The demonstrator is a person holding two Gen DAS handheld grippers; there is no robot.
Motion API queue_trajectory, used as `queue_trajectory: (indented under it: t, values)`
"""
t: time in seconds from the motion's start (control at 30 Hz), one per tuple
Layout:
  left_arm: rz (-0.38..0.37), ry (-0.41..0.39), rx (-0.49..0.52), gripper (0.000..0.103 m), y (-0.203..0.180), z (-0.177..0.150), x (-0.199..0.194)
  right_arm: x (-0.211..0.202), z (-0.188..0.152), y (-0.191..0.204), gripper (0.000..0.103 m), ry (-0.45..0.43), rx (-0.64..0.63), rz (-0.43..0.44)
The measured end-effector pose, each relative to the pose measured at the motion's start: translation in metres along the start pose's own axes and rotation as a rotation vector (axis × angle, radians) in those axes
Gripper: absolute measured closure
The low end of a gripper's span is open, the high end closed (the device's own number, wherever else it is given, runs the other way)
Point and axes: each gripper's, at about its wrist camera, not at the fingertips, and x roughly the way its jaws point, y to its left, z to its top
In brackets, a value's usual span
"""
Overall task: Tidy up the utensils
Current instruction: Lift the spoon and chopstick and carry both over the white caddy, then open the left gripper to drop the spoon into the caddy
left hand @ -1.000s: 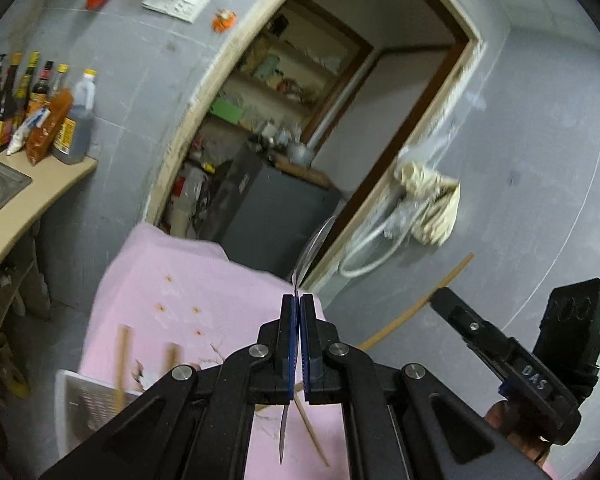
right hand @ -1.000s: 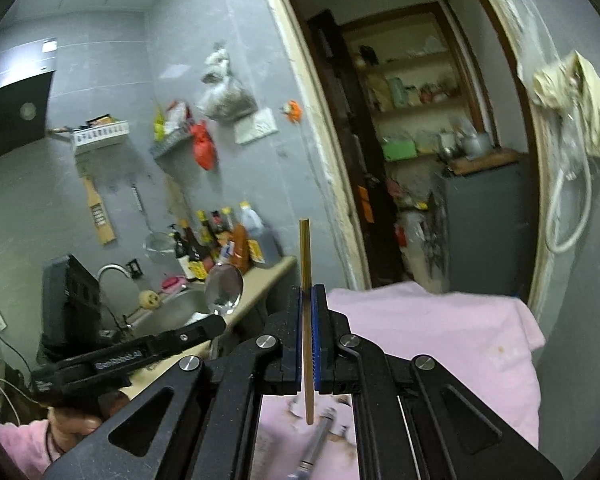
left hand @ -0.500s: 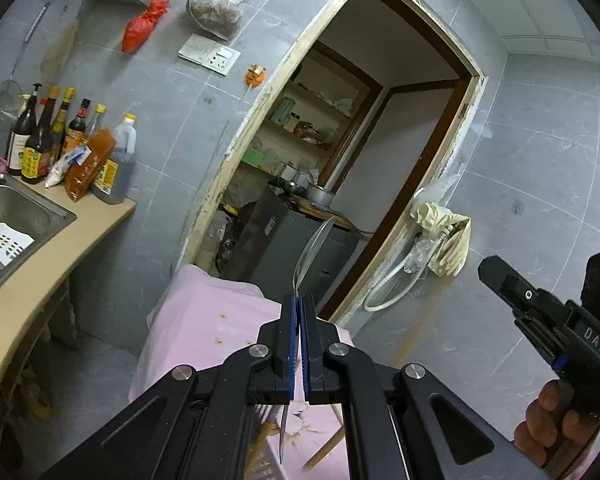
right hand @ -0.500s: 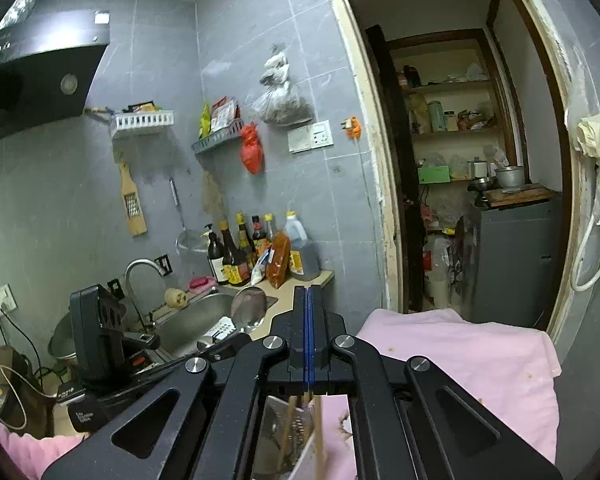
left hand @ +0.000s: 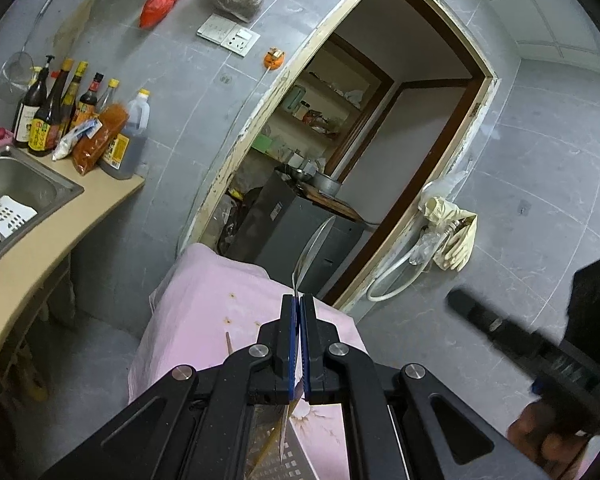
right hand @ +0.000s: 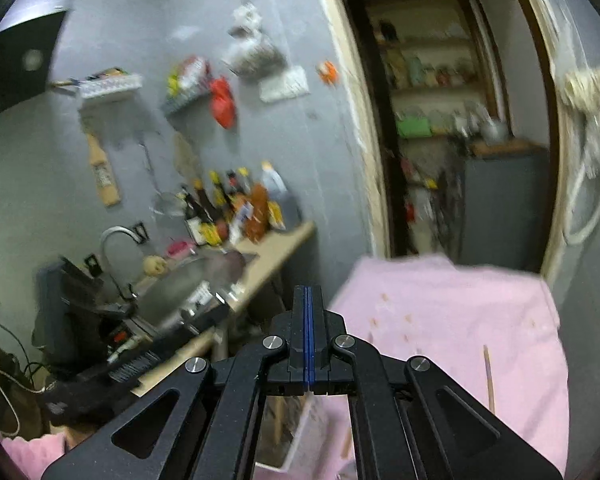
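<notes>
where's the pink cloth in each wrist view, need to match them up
Left wrist: the pink cloth lies low centre, behind the left gripper, which is shut on a spoon.
Right wrist: it fills the lower right, beside the shut right gripper.
Shared landmark: the sauce bottles on the counter.

Two tongs are in view, the left tongs [left hand: 299, 300] and the right tongs [right hand: 308, 292]. One metal spoon [left hand: 314, 250] stands up out of the left tongs. One pink cloth [left hand: 220, 292] lies under them, with one loose chopstick [right hand: 489, 376] on it. One white perforated basket [left hand: 288, 456] shows just beneath the left tongs. Beside the one steel sink [left hand: 16, 184], about seven bottles [left hand: 48, 120] stand in a cluster. One red bag [left hand: 162, 2] hangs above those bottles.
</notes>
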Motion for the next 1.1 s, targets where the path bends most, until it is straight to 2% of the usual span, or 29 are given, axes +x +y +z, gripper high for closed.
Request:
queue_trajectory:
  t: [0.07, 0.13, 0.27, 0.37, 0.53, 0.63, 0.7, 0.77, 0.83, 0.9, 0.93, 1.0, 1.1]
  values:
    - [-0.001, 0.003, -0.002, 0.100, -0.001, -0.002, 0.004, 0.024, -0.015, -0.020, 0.093, 0.095, 0.037, -0.013]
    - [0.006, 0.010, 0.002, 0.100, -0.001, -0.005, 0.009, 0.049, -0.030, -0.039, 0.071, 0.172, 0.070, -0.009]
    - [0.042, 0.030, 0.003, 0.100, 0.003, -0.017, 0.016, 0.127, -0.064, -0.083, 0.070, 0.385, 0.157, 0.046]
    - [0.075, 0.047, 0.000, 0.100, 0.006, -0.028, 0.017, 0.181, -0.084, -0.102, 0.070, 0.482, 0.145, 0.063]
    - [0.126, 0.056, 0.002, 0.100, 0.006, -0.039, 0.014, 0.244, -0.099, -0.111, 0.073, 0.575, 0.108, 0.052]
    - [0.148, 0.069, -0.008, 0.100, 0.006, -0.044, 0.013, 0.265, -0.104, -0.101, 0.073, 0.631, 0.055, 0.021]
    - [0.165, 0.075, -0.007, 0.100, 0.006, -0.046, 0.013, 0.271, -0.108, -0.097, 0.077, 0.669, 0.037, 0.013]
    - [0.182, 0.086, -0.011, 0.100, 0.007, -0.049, 0.012, 0.272, -0.109, -0.092, 0.082, 0.665, -0.006, -0.014]
    - [0.192, 0.097, -0.008, 0.100, 0.008, -0.051, 0.011, 0.273, -0.107, -0.085, 0.095, 0.668, -0.040, -0.032]
    - [0.188, 0.105, 0.005, 0.094, 0.005, -0.051, 0.010, 0.270, -0.109, -0.077, 0.095, 0.669, -0.083, -0.037]
    - [0.186, 0.108, 0.012, 0.087, 0.003, -0.051, 0.009, 0.267, -0.108, -0.077, 0.096, 0.674, -0.069, -0.023]
    - [0.172, 0.116, 0.027, 0.080, -0.001, -0.052, 0.007, 0.261, -0.100, -0.082, 0.097, 0.651, 0.022, 0.029]
    - [0.166, 0.125, 0.045, 0.076, -0.006, -0.053, 0.003, 0.221, -0.078, -0.087, 0.098, 0.527, 0.081, 0.047]
